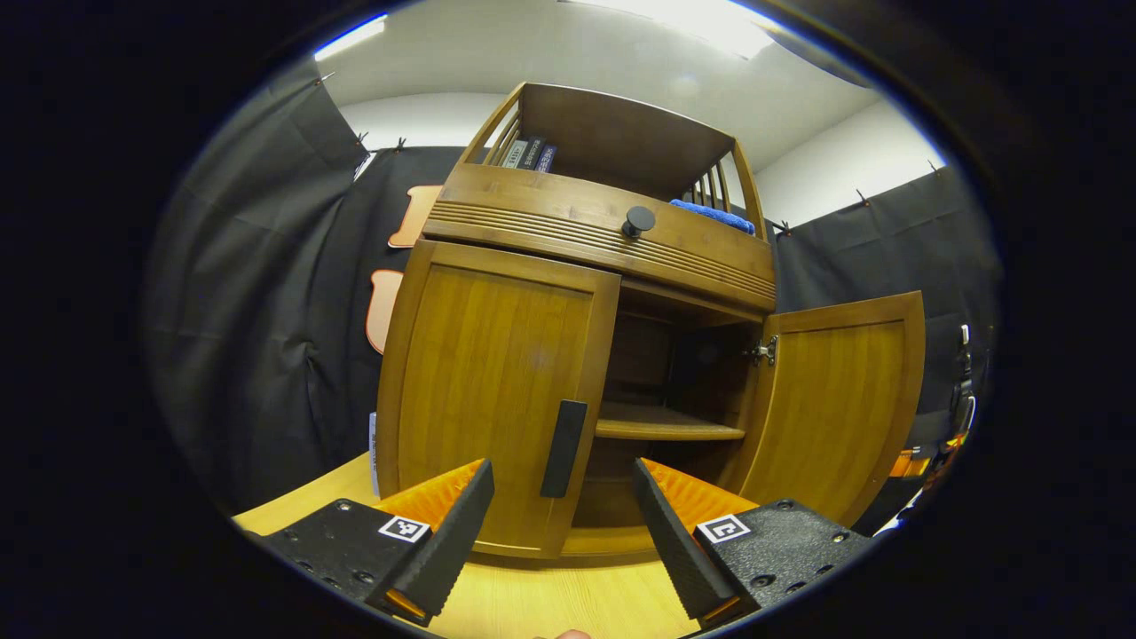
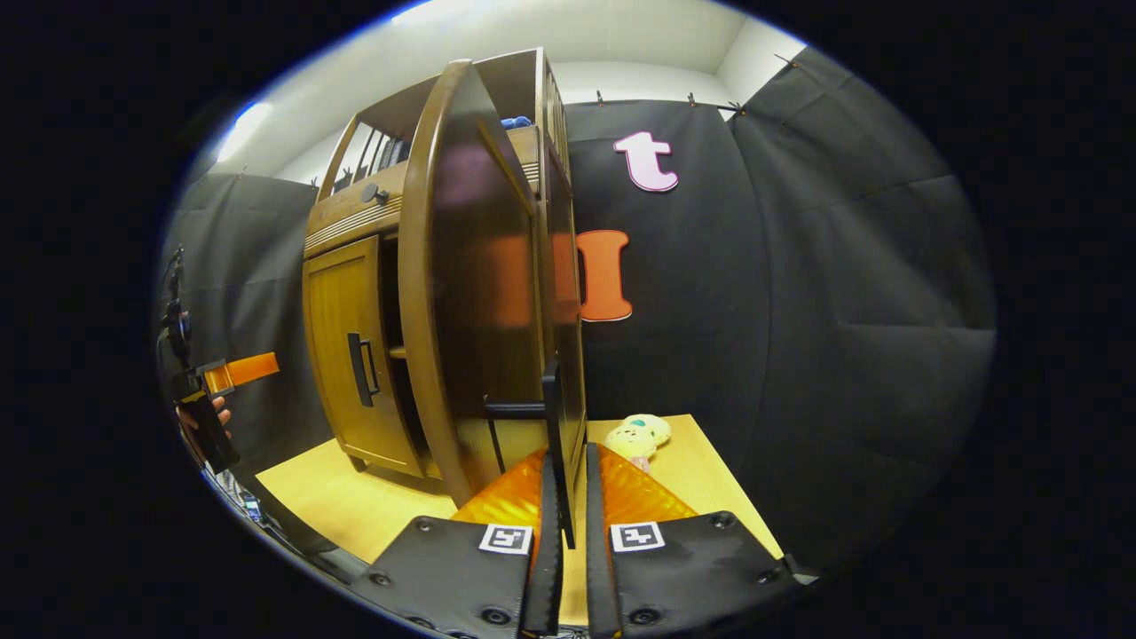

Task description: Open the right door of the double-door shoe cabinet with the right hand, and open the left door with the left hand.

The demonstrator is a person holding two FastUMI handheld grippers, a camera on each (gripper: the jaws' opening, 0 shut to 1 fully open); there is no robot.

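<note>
Two grippers worked at a wooden shoe cabinet [image 1: 568,355] standing on a pale wood surface [image 1: 568,595].

Nearest in the left gripper view, the left gripper [image 1: 564,524] had its jaws spread wide, holding nothing, hovering just in front of the cabinet's left door [image 1: 497,390]. That door was closed, and its dark vertical handle [image 1: 564,448] sat between the two fingers, a little beyond them and untouched. Past it, the right door [image 1: 834,399] stood swung open on its hinge [image 1: 763,351], showing a shelf [image 1: 666,430] inside the dark interior. Above the doors ran a drawer front with a round dark knob [image 1: 638,220]. On the cabinet's railed top lay a folded blue cloth [image 1: 714,216] and some books [image 1: 530,155].

Nearest in the right gripper view, the right gripper [image 2: 568,524] had its jaws pressed close together, pinching the dark handle [image 2: 552,444] of the open right door [image 2: 470,293], which was seen almost edge-on. Just beyond, on the surface beside the cabinet, lay a small plush toy [image 2: 641,437]. Farther left in that view stood the closed left door [image 2: 351,355], and at the far left edge a hand [image 2: 200,417] held the left gripper [image 2: 240,371] well clear of it. Black cloth walled the booth behind.
</note>
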